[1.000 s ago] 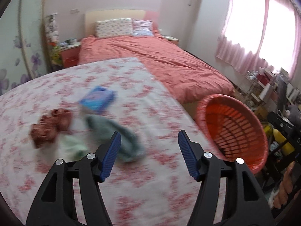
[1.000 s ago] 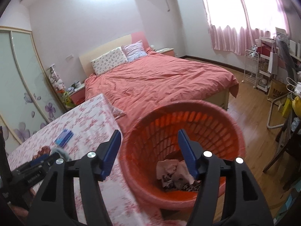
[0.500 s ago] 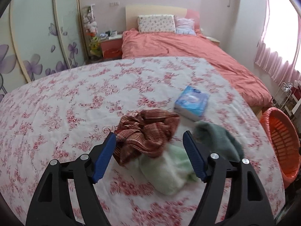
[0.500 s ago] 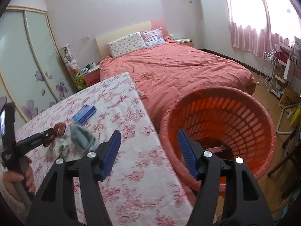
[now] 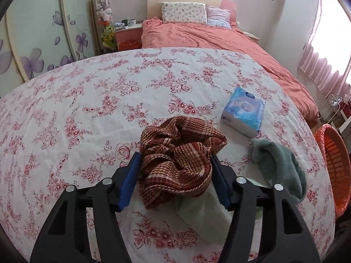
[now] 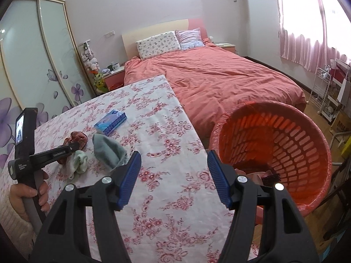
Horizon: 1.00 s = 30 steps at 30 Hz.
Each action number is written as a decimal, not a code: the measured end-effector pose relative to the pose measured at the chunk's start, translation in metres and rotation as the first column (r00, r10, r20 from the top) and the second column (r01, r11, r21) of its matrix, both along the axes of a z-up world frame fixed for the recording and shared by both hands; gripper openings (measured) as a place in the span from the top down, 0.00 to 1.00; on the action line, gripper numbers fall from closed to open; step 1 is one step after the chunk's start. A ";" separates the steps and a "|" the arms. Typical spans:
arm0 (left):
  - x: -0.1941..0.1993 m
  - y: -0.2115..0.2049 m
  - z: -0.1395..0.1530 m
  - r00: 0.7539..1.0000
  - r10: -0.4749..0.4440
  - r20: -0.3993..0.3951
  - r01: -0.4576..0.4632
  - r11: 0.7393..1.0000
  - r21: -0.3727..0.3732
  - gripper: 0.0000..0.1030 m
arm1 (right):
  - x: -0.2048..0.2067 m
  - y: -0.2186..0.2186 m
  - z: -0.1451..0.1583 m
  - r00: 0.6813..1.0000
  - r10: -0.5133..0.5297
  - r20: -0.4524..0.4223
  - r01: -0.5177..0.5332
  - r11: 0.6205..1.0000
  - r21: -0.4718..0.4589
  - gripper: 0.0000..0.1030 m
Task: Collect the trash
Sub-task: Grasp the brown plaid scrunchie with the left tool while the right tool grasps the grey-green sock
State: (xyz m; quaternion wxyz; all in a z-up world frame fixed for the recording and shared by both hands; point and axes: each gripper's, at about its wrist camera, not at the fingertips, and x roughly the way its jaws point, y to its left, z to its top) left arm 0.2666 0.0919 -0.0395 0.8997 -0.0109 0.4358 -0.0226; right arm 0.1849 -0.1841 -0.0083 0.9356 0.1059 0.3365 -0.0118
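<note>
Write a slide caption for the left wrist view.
Left tool closing around a crumpled brown striped cloth on the floral tablecloth, tissue pack beyond.

- Daylight pours through the pink curtains [image 6: 307,43], blown out to white glare.
- Sharp, evenly lit; fisheye bends edges, dark corners.

Left claw [image 5: 174,178] astride brown knit cloth [image 5: 179,153], jaws just closing, pads at its sides. Pale green cloth [image 5: 204,217] beneath; grey cloth [image 5: 283,164] beside, on floral desk [image 5: 87,114].
</note>
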 end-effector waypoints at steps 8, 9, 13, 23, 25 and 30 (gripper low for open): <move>-0.001 0.016 0.003 1.000 0.029 0.000 -0.029 0.998 -0.064 0.66 | 0.005 0.012 -0.001 1.000 0.030 -0.005 -0.030 0.999 -0.012 0.40; -0.002 0.018 0.004 0.999 0.034 0.003 -0.034 0.997 -0.071 0.66 | 0.005 0.013 -0.001 0.999 0.033 -0.005 -0.033 0.999 -0.013 0.40; -0.004 0.026 0.010 0.999 0.049 0.019 -0.048 0.996 -0.082 0.66 | 0.007 0.021 0.000 0.999 0.048 -0.005 -0.048 0.999 -0.018 0.40; -0.022 0.055 0.028 0.991 0.100 0.088 -0.095 0.994 -0.055 0.66 | 0.027 0.053 -0.003 0.993 0.111 -0.025 -0.112 0.993 -0.039 0.40; -0.027 0.061 0.030 0.990 0.104 0.098 -0.100 0.994 -0.047 0.66 | 0.037 0.062 -0.007 0.990 0.131 -0.043 -0.132 0.991 -0.031 0.40; -0.038 0.073 0.036 0.988 0.111 0.109 -0.106 0.993 -0.056 0.66 | 0.057 0.089 -0.016 0.979 0.185 -0.085 -0.188 0.982 -0.031 0.40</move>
